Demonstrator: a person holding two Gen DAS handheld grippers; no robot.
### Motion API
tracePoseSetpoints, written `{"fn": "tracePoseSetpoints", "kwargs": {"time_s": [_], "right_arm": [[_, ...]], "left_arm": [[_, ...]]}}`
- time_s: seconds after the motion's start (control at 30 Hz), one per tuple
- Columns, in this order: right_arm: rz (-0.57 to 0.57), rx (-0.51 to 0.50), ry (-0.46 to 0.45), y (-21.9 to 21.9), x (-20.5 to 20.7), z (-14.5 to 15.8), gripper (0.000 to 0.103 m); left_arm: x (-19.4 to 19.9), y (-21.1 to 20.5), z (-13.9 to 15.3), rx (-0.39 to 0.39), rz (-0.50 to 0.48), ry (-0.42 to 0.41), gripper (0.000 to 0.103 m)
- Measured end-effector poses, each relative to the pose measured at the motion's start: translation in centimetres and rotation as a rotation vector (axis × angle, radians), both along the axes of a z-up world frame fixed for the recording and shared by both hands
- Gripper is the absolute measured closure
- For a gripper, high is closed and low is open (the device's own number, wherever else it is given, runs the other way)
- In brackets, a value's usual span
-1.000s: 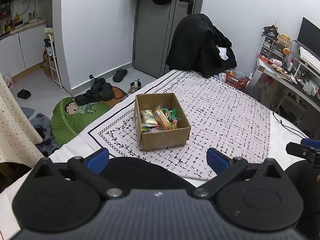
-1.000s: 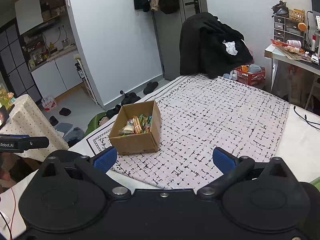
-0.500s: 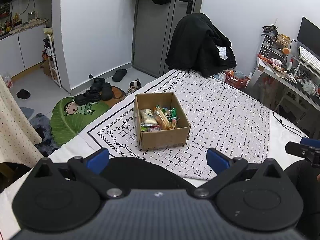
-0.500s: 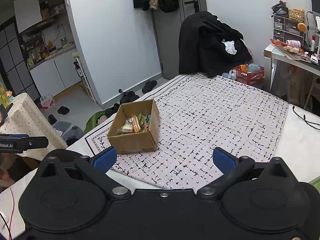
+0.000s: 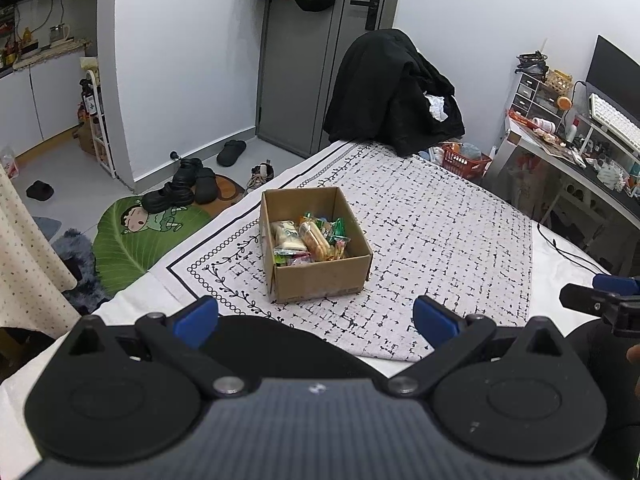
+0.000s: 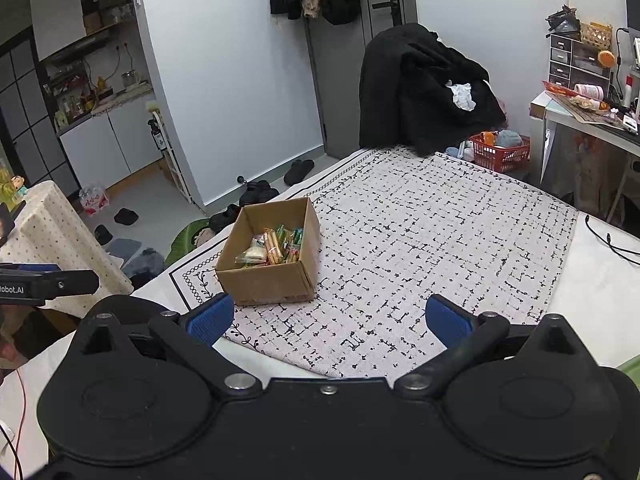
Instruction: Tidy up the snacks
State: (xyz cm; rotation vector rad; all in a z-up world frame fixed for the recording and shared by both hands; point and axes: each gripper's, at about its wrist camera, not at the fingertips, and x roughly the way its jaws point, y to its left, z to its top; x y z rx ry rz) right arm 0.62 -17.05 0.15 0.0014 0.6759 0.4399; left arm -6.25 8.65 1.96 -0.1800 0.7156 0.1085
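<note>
Little has moved since the earlier frames: both views hold almost the same framing, the right wrist view drifting only slightly, and the box sits where it did. Largest in view is the table under a white patterned cloth (image 5: 460, 240), bare over most of its near and right parts. On its left half, near the left edge, stands an open cardboard box (image 5: 320, 280), and inside it the snacks (image 5: 310, 238) lie piled together: a pale wrapped sandwich-like pack, a pack of golden biscuits and several small green and bright wrappers. The left gripper (image 5: 316, 318) hangs just short of the box with its blue fingers spread wide and nothing between them; the right gripper (image 6: 330, 316) is likewise wide apart and empty, the box to its left. No snack lies outside the box, so the sorting seems either finished or not yet begun. If more is due, the next move calls for lowering one gripper into the box and closing gently on a single wrapper.
</note>
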Motion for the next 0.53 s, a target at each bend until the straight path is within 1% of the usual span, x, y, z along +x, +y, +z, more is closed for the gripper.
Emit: {"fn": "tracePoseSetpoints", "kwargs": {"time_s": [0.27, 0.53], "right_arm": [[0.018, -0.010, -0.010, 0.7, 0.1, 0.3, 0.000], [0.024, -0.017, 0.003, 1.5, 0.8, -0.2, 0.000]], "left_arm": [[0.0, -0.4, 0.1, 0.007, -0.023, -0.022, 0.000], [0.6, -0.1, -0.5, -0.018, -0.026, -0.028, 0.000]]}}
